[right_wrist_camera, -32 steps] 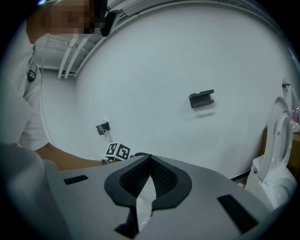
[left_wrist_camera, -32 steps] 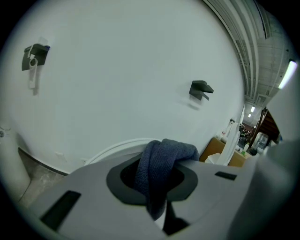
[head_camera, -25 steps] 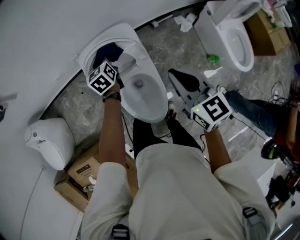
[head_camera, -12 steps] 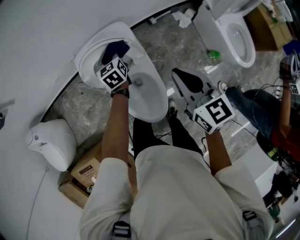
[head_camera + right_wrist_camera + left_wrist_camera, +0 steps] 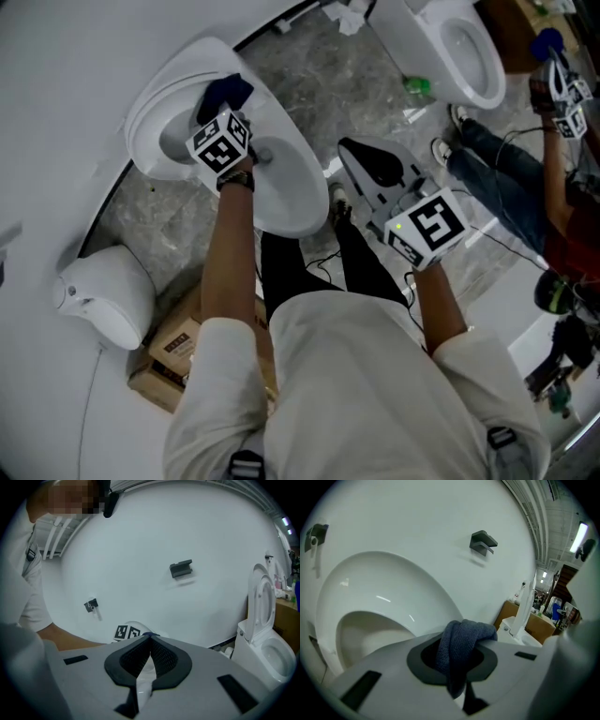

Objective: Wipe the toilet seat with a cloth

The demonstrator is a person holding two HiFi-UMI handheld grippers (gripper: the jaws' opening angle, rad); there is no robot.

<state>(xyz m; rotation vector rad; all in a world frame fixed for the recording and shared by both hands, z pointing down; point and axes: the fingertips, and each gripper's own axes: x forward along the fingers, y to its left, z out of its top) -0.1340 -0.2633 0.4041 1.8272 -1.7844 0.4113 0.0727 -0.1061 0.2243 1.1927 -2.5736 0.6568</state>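
The white toilet (image 5: 286, 187) stands against the wall with its lid and seat raised (image 5: 155, 127). My left gripper (image 5: 218, 114) is shut on a bunched dark blue cloth (image 5: 228, 92) and holds it against the raised part, just above the bowl. In the left gripper view the cloth (image 5: 459, 651) hangs between the jaws, with the raised lid (image 5: 384, 588) close behind. My right gripper (image 5: 352, 152) hovers to the right of the bowl. Its jaws are shut with nothing between them (image 5: 150, 637).
A second toilet (image 5: 464, 52) stands at the top right, also visible as the toilet (image 5: 267, 653) with its lid up. Another person (image 5: 511, 183) stands to the right. A cardboard box (image 5: 173, 352) and a white ceramic piece (image 5: 103, 286) lie at the lower left.
My left gripper has carried the cloth across the raised lid and lower, toward the bowl. The right gripper has sunk a little and stays shut.
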